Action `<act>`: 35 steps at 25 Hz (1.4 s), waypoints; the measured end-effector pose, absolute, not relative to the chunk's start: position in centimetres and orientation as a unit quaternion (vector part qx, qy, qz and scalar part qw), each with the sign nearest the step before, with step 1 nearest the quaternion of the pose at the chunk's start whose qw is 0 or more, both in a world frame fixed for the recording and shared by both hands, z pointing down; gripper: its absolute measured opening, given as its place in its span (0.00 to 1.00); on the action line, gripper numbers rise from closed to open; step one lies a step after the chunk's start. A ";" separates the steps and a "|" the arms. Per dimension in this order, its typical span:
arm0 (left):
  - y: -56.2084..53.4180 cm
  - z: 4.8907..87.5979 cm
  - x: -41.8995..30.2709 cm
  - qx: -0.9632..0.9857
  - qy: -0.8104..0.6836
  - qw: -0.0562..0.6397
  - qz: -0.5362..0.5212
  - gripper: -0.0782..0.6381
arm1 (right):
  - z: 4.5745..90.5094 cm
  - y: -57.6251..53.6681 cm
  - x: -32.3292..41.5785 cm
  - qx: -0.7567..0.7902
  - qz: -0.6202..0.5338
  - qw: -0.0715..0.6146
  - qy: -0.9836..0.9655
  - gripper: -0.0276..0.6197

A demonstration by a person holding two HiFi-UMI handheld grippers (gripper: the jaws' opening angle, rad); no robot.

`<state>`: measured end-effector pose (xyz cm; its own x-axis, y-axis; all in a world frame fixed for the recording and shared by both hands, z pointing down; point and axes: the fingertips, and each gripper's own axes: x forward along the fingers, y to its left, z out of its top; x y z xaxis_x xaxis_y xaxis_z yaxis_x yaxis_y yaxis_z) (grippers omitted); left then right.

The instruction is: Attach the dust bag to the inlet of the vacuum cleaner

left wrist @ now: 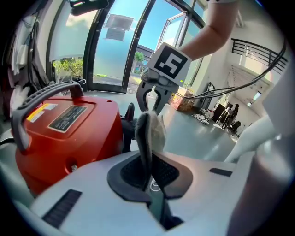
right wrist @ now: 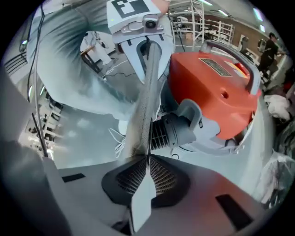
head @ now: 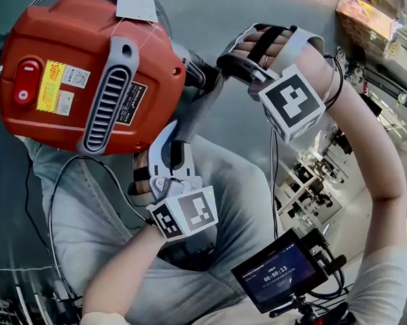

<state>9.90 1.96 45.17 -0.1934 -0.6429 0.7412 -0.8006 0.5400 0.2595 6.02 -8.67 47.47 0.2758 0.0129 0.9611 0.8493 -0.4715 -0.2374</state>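
The red vacuum cleaner (head: 85, 69) stands on the floor at the upper left, its grey ribbed inlet (right wrist: 177, 129) facing the grippers. The grey cloth dust bag (head: 196, 113) is stretched edge-on between both grippers, just right of the vacuum. My left gripper (head: 181, 138) points up from below and is shut on the bag's lower end (left wrist: 150, 133). My right gripper (head: 212, 73) comes in from the upper right and is shut on the bag's other end (right wrist: 147, 92). Each gripper view shows the other gripper, the right gripper (left wrist: 154, 94) and the left gripper (right wrist: 145, 46), at the far end of the cloth.
The person's jeans-clad legs (head: 90, 220) lie below the vacuum. A black cable (head: 49, 217) loops over them. A small monitor on a rig (head: 283, 270) sits at the lower right. A cardboard box (head: 367, 17) stands at the top right. A white tag (head: 136, 4) hangs on the vacuum.
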 end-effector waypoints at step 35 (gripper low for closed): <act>1.7 42.1 8.6 0.466 -0.801 0.367 0.084 0.13 | 48.3 -8.5 4.0 -0.506 -0.595 0.355 -0.514 0.06</act>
<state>8.57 1.67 42.10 -0.2961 -0.6844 0.6663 -0.8077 0.5518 0.2079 4.04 -8.50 48.34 -0.2359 0.0981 0.9668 0.9425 -0.2195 0.2522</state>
